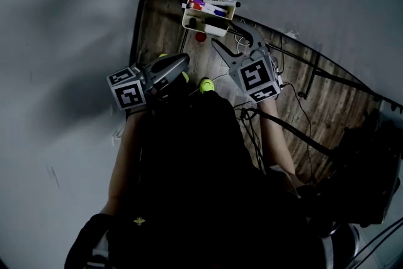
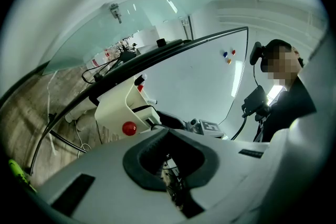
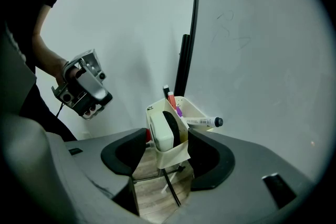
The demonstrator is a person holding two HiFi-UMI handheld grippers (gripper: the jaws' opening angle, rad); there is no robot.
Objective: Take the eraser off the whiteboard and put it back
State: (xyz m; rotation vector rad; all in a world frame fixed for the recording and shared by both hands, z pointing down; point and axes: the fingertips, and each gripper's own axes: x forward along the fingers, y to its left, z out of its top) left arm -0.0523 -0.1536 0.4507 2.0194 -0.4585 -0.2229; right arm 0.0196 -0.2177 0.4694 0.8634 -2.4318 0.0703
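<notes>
Grippers: two. Left gripper (image 1: 184, 64), right gripper (image 1: 228, 33).
Marker cubes (image 1: 129, 90): two, one at rear of each claw.
Tray (image 3: 172, 155): one, straight ahead of right claw, framed between its jaws.
Eraser (image 3: 161, 131): one, upright in tray, at end nearest right claw.
Markers (image 3: 202, 122): four showing, in tray beyond eraser.
Red disc (image 2: 129, 128): one, at tray's side, ahead-left of left claw.
Small magnets (image 2: 229, 60): three, clustered on whiteboard (image 2: 194, 81) — far ahead of left claw.
</notes>
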